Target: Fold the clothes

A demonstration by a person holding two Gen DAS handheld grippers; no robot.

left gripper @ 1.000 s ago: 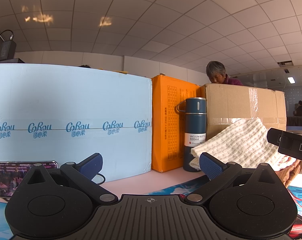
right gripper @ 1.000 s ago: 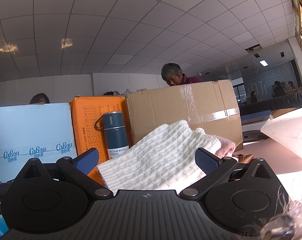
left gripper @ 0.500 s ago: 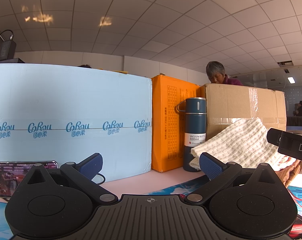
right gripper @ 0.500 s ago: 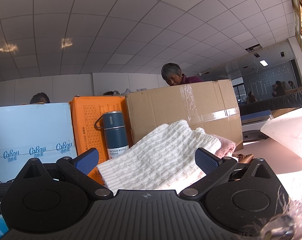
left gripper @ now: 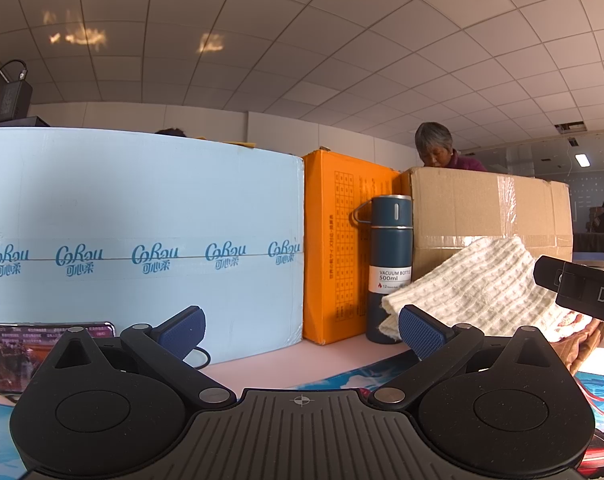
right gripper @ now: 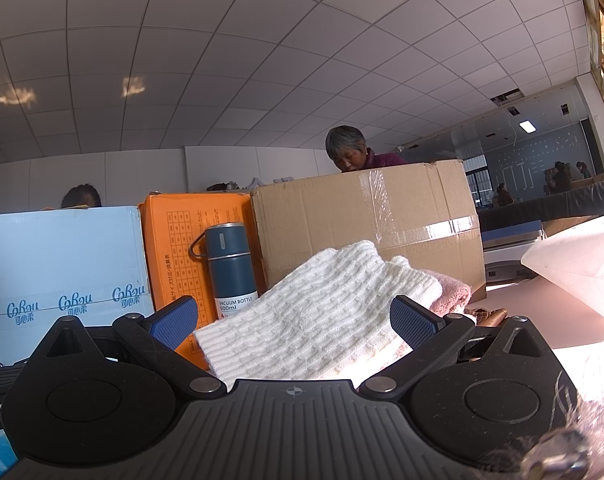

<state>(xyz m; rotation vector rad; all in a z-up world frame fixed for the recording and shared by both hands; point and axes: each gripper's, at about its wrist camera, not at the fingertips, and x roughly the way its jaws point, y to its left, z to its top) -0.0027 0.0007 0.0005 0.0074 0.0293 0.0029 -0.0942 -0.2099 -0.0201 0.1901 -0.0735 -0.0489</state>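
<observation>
A white knit point(right gripper: 322, 320) is seen heaped on a pink garment point(right gripper: 454, 294) on the tabletop point(left gripper: 262, 364), directly ahead of the right gripper point(right gripper: 294, 322), whose fingers are spread wide with nothing held. The knit's long axis is seen running from lower left up to the right across that gripper's gap. From the left gripper point(left gripper: 302, 326), likewise spread and empty, the knit point(left gripper: 478, 288) is placed ahead and off to the right, beside a flask point(left gripper: 390, 264), so the right gripper is judged the nearer. Whether the heap is a folded stack or one awaiting folding cannot be told.
</observation>
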